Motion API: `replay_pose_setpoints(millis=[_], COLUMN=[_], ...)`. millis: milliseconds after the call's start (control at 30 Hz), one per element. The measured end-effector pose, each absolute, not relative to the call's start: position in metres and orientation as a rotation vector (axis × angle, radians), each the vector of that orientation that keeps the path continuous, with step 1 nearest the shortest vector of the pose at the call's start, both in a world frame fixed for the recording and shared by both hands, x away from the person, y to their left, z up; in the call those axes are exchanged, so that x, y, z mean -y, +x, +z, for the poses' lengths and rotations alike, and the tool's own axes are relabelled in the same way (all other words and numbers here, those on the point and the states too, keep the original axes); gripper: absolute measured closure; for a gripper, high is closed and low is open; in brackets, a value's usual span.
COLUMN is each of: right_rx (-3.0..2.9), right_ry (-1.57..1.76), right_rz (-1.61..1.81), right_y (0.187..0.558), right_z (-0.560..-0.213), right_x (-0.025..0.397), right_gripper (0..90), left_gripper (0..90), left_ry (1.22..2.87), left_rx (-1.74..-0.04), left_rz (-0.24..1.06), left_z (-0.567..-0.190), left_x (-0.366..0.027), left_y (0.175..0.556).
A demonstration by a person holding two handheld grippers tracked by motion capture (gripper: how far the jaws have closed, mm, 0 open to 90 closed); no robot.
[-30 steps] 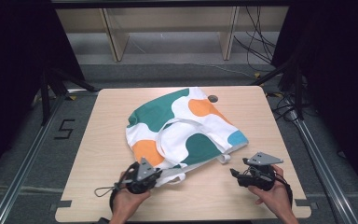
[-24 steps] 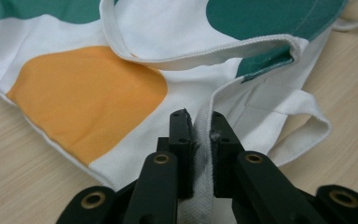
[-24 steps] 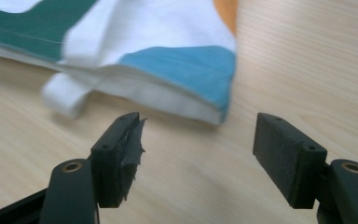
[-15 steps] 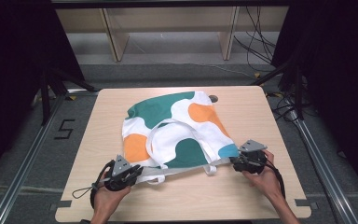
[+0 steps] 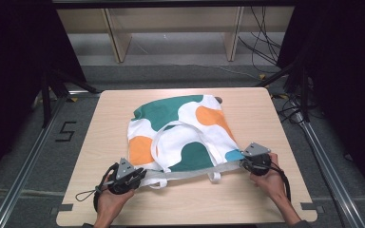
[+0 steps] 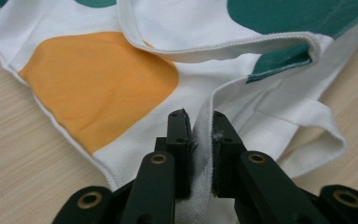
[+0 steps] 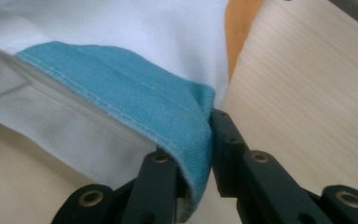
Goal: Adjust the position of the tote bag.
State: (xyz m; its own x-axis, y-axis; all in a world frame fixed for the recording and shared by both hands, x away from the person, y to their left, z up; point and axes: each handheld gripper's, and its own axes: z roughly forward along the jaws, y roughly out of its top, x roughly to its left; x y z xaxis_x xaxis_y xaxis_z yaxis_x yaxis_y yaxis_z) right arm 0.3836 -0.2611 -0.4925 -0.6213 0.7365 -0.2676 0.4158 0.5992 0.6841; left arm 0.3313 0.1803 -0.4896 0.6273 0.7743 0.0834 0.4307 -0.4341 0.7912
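Both hand-held grippers are clamping the tote bag [image 5: 180, 133] hem: left hand-held gripper [image 6: 199, 135] near-left, right hand-held gripper [image 7: 200, 140] near-right. Risk: thin bite slipping under tension.

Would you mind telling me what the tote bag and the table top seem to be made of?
The tote bag looks like woven cotton canvas, matte: visible weave, stitched hems, soft folds. The table top appears to be pale wood or wood-look laminate, smooth, with fine straight grain lines; which one I cannot tell.
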Motion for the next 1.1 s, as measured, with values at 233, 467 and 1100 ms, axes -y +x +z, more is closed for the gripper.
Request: replay_pose_setpoints(millis=[233, 467, 1100], right_rx=[-2.296, -2.263, -2.199], right_ry=[0.928, 0.994, 1.040], right_rz=[0.828, 0.890, 0.889], right_y=[0.327, 0.319, 0.322], right_z=[-0.484, -0.484, -0.484], right_x=[0.275, 0.277, 0.278], right_gripper=[80.5, 69.3, 51.4], left_gripper=[78.4, 51.0, 48.3], left_ry=[2.115, 2.159, 2.165], left_rx=[-0.893, -0.969, -1.022], left_rz=[0.601, 0.679, 0.711], left_z=[-0.492, -0.495, -0.495], left_x=[-0.170, -0.167, -0.175], left_y=[0.337, 0.326, 0.340])
